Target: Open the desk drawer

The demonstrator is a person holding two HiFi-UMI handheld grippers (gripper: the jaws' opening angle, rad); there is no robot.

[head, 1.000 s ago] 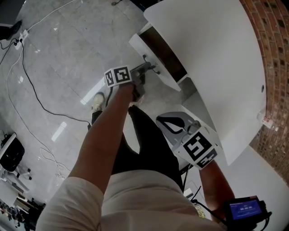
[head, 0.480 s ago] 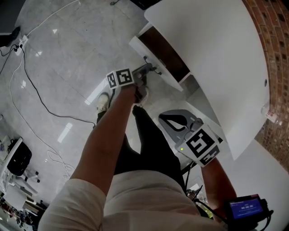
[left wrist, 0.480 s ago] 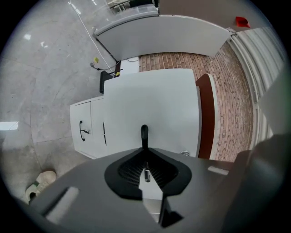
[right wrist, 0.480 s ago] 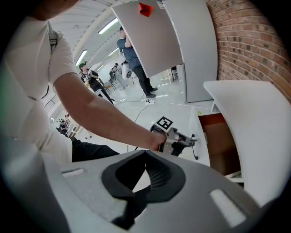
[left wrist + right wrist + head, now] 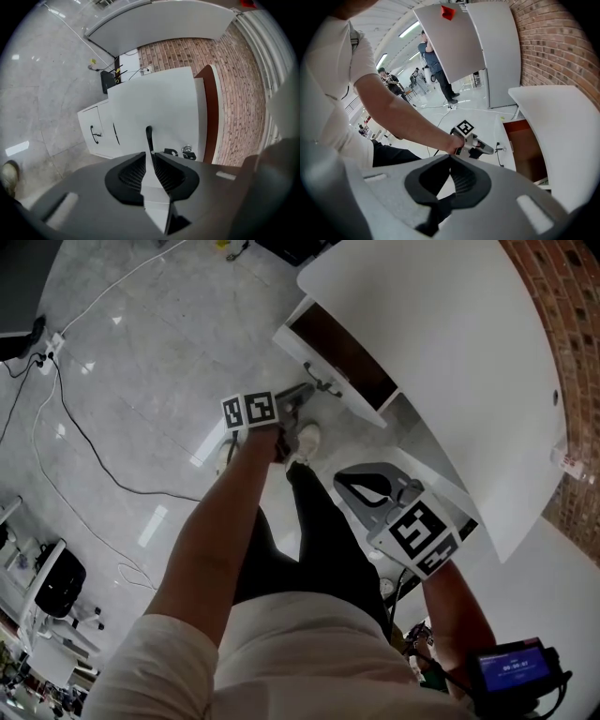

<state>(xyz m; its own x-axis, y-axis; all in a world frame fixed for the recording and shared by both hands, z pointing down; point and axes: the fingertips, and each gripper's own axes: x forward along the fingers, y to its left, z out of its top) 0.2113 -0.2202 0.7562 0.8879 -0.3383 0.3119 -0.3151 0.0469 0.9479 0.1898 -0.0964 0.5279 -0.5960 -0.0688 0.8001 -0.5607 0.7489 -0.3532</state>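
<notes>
The white desk (image 5: 441, 352) has its drawer pulled out, and the brown inside (image 5: 342, 351) shows behind the white drawer front (image 5: 356, 401). My left gripper (image 5: 307, 390) reaches to the dark drawer handle (image 5: 323, 385). In the left gripper view the jaws (image 5: 150, 155) are nearly together, with the thin handle (image 5: 149, 136) running in between their tips. My right gripper (image 5: 342, 486) hangs shut and empty below the desk edge, apart from the drawer. From the right gripper view, its pads (image 5: 459, 176) meet, and the left gripper (image 5: 480, 146) is at the drawer front.
Cables (image 5: 66, 418) trail over the grey floor and an office chair (image 5: 52, 582) stands at the lower left. A brick wall (image 5: 562, 315) backs the desk. A low white cabinet (image 5: 93, 133) stands beyond the drawer. My legs and a shoe (image 5: 305, 439) are beneath the left gripper. People (image 5: 436, 65) stand far off.
The left gripper and the drawer front have shifted slightly down and back toward me. A shoe has stepped in beside the left gripper. The right gripper stays shut.
</notes>
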